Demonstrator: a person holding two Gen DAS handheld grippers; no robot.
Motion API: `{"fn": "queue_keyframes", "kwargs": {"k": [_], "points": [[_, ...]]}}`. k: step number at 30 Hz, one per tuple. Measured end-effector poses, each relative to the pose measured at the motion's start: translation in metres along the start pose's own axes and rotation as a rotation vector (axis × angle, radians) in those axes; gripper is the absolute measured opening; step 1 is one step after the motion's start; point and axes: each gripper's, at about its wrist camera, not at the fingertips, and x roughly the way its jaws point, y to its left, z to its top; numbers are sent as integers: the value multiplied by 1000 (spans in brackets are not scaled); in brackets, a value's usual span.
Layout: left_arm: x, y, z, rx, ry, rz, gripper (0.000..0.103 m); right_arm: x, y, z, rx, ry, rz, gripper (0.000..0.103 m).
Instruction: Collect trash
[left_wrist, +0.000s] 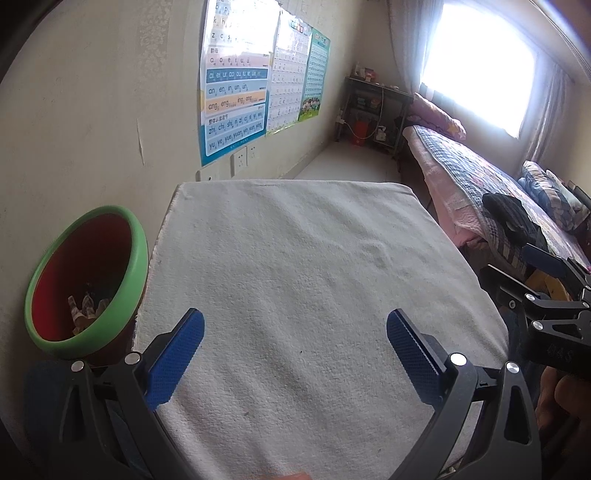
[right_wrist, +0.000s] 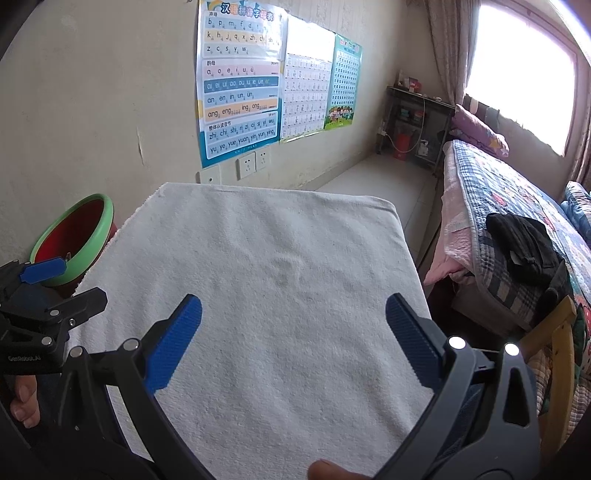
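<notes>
A red bin with a green rim (left_wrist: 136, 254) stands on the floor left of the table, against the wall; crumpled paper trash (left_wrist: 86, 308) lies inside it. The bin also shows in the right wrist view (right_wrist: 105, 218). My left gripper (left_wrist: 295, 332) is open and empty, above the near part of the white towel-covered table (left_wrist: 295, 240). My right gripper (right_wrist: 293, 319) is open and empty, above the same table (right_wrist: 277, 240). No trash shows on the towel. Each gripper appears at the edge of the other's view.
A bed with a patterned quilt (right_wrist: 498, 192) and a black garment (right_wrist: 524, 240) stands to the right. A dark shelf (right_wrist: 413, 118) stands at the far wall. Posters (right_wrist: 240, 81) hang on the wall behind. A wooden chair back (right_wrist: 561, 350) is near right.
</notes>
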Motion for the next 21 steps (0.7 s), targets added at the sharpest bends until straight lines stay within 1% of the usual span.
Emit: {"fn": "queue_keyframes", "kwargs": {"k": [21], "points": [[0, -1, 0, -4, -10, -2, 95, 1, -1, -2, -2, -2, -4, 98]]}}
